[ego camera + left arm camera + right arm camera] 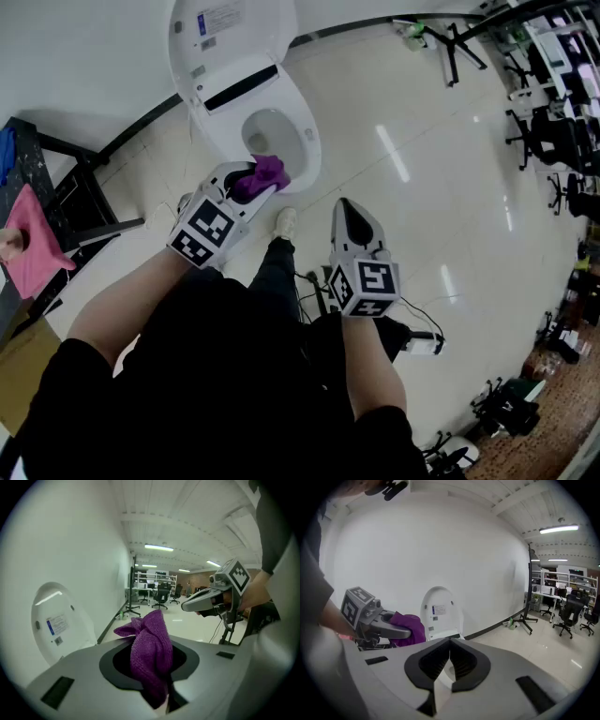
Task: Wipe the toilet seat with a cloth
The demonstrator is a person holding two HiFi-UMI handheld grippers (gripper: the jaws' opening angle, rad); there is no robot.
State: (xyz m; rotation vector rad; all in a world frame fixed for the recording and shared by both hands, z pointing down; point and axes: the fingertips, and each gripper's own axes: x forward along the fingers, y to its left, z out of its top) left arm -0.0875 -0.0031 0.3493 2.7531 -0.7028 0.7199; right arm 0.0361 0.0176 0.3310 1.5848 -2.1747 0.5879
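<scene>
While we look down in the head view, our left tool (pixel 251 184) holds the purple cloth (pixel 267 172) over the toilet seat (pixel 307 141). Left gripper view: jaws clamped on the cloth. Right gripper view: our right tool (pixel 450 651) has its jaws together, empty.

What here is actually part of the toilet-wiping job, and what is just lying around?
In the job:
purple cloth
left gripper, holding it
toilet seat

Lying about:
pink cloth
black stand
office chairs
right gripper, empty
</scene>
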